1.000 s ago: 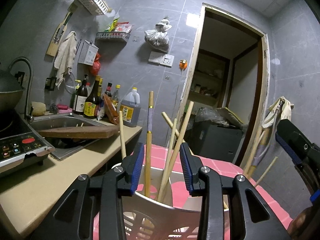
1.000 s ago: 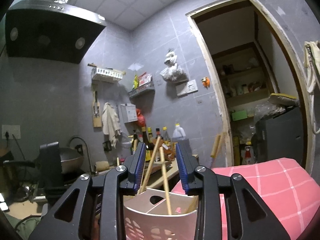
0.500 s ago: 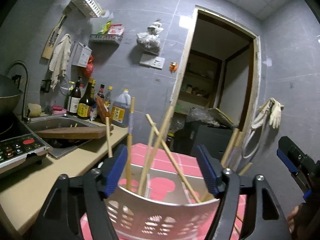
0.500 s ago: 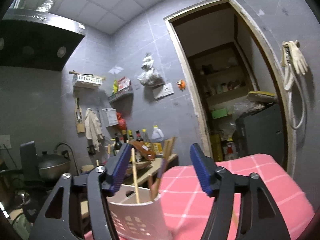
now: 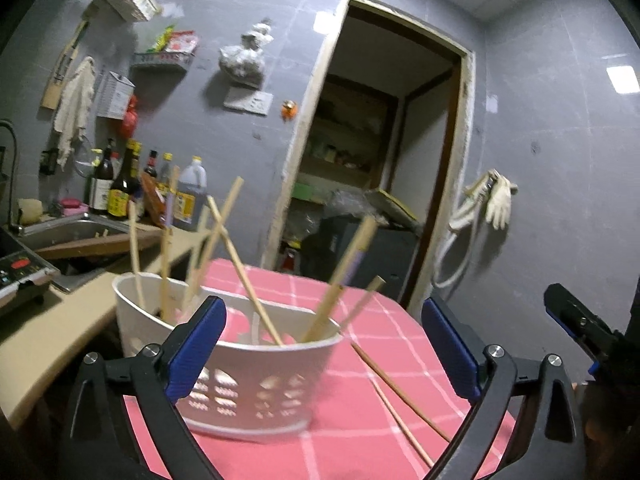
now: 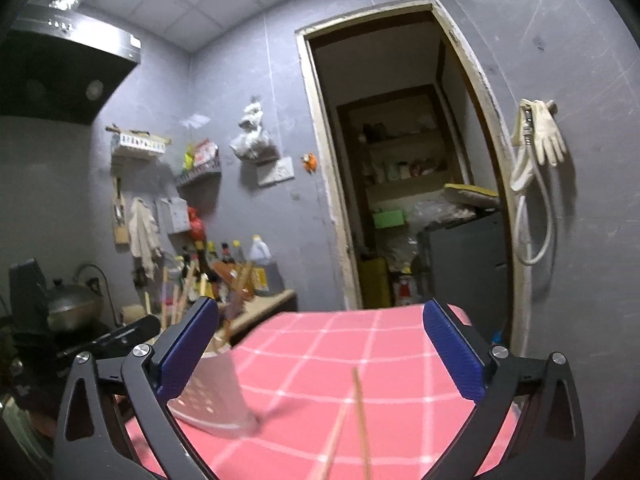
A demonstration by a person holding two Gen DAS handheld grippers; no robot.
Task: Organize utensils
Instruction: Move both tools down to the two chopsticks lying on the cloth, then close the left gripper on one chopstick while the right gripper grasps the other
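Left tool [image 5: 322, 346]: blue-padded jaws spread wide, nothing between them. Directly ahead, from 9 to 12 o'clock of its gap, stands the white perforated plastic utensil basket [image 5: 256, 384] on the desk covered with a pink checked cloth [image 5: 360, 420]. The left jaw overlaps the basket's near wall in the picture; contact cannot be confirmed. Several pale wooden chopsticks [image 5: 240, 264] stand in the basket, leaning at different angles, some crossing. Two more loose wooden chopsticks [image 5: 396, 396] lie flat on the cloth at 3 o'clock of the basket, just beside it, running toward the lower right.

Right tool [image 6: 320, 354]: jaws likewise wide apart and holding nothing. In this view the basket [image 6: 212, 400] sits at 8 o'clock, partly hidden behind the left jaw, and its interior is not visible. The loose chopsticks [image 6: 362, 420] appear at 6 o'clock, pointing away from the camera, blurred.

Only the left wrist view shows the basket's contents and the right tool's black-and-blue body at the 4 o'clock edge. Only the right wrist view shows the black range hood [image 6: 60, 68] at 10 o'clock and the grey lidded pot [image 6: 70, 306] at 9 o'clock. Both views show the dark sauce bottles [image 5: 120, 184] on the beige counter and the open doorway [image 5: 380, 152] at 12 o'clock.
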